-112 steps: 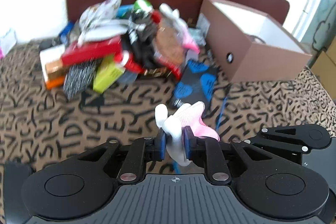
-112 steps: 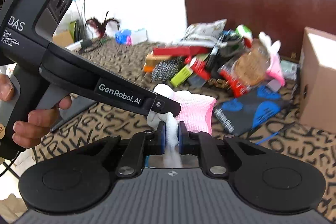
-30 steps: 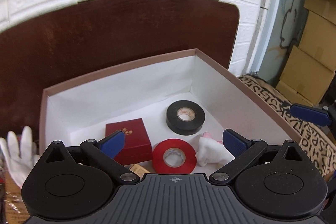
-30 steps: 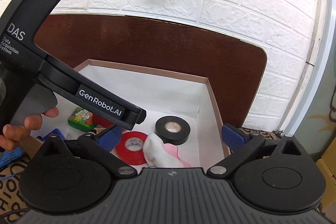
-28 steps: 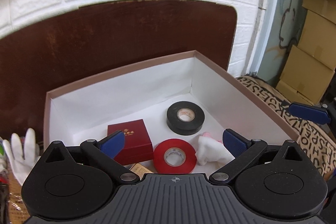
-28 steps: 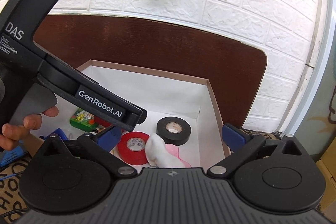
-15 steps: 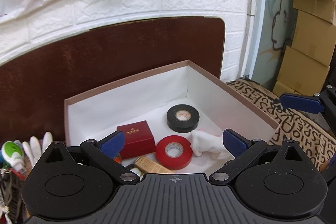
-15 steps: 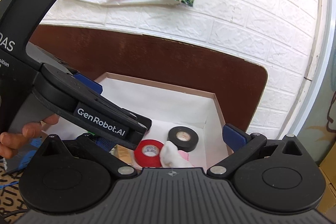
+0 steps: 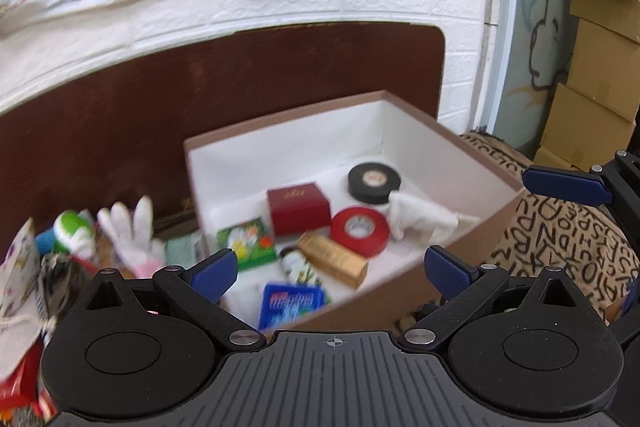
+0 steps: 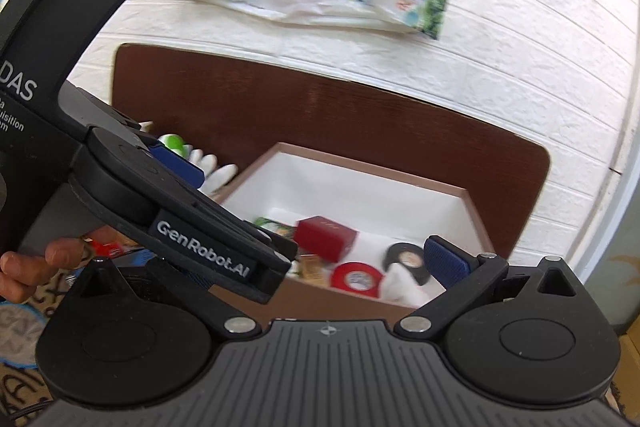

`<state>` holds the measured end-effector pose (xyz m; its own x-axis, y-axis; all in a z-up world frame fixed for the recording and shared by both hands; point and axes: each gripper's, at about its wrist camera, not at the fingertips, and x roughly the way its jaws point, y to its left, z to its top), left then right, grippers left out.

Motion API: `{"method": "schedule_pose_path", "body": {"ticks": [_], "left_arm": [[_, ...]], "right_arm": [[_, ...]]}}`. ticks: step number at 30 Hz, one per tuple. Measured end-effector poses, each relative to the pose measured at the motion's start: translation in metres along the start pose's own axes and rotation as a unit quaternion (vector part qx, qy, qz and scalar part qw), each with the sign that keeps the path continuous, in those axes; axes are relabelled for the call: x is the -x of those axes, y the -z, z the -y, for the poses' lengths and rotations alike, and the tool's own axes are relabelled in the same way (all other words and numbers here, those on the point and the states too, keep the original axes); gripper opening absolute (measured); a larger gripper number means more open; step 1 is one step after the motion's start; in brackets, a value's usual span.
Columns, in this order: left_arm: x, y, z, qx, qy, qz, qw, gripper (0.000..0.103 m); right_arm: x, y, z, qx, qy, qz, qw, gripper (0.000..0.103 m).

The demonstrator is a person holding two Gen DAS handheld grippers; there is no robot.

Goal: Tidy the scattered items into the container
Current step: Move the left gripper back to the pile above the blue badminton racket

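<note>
The brown cardboard box (image 9: 496, 211), white inside, is sitting on the letter-patterned cloth (image 9: 568, 239) against a dark brown headboard (image 9: 120, 115), and it is holding a jumble of tidied things: a black tape roll (image 9: 374, 183) toward the far right corner, a red tape roll (image 9: 359, 235) just in front of it, and a white glove (image 9: 420, 221) lying crumpled beside both, touching the black roll's near edge. A dark red square case (image 9: 298, 209) is sitting left of the tapes, a gold-coloured packet (image 9: 334, 263) is lying tilted in front of it, a green flowered packet (image 9: 246, 245) is resting by the left wall, and a blue packet (image 9: 290, 307) is lying nearest the camera (its print is too blurred to read). The left gripper (image 9: 330, 273) is hovering over the box's near edge with its blue-padded jaws spread wide and nothing between them. The right gripper (image 10: 316, 263) is likewise gaping wide and holding nothing, though its left finger is hidden behind the other handle. Outside the box to the left, another white glove (image 9: 128, 227) is standing fingers-up among the remaining clutter (image 9: 44, 267).
</note>
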<state>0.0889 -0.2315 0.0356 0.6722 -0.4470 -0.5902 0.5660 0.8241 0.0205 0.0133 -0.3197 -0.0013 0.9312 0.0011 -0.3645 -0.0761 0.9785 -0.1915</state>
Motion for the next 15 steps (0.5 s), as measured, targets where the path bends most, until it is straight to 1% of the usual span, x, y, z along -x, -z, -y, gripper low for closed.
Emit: {"method": "schedule_pose_path", "body": {"ticks": [2, 4, 10, 15], "left_arm": [[0.009, 0.012, -0.003, -0.001, -0.010, -0.001, 0.9999, 0.103], [0.019, 0.025, -0.010, 0.009, -0.015, -0.004, 0.9998, 0.103], [0.035, 0.074, -0.033, 0.051, -0.020, -0.042, 0.9976, 0.103], [0.053, 0.112, -0.054, 0.091, -0.026, -0.060, 0.9937, 0.103]], "right_arm": [[0.005, 0.001, -0.014, 0.010, -0.013, 0.001, 1.000, 0.103], [0.010, 0.004, -0.029, 0.016, -0.023, 0.003, 1.000, 0.103], [0.024, 0.018, -0.074, 0.020, -0.077, -0.007, 0.997, 0.103], [0.031, 0.025, -0.112, 0.021, -0.119, -0.015, 0.993, 0.103]]}}
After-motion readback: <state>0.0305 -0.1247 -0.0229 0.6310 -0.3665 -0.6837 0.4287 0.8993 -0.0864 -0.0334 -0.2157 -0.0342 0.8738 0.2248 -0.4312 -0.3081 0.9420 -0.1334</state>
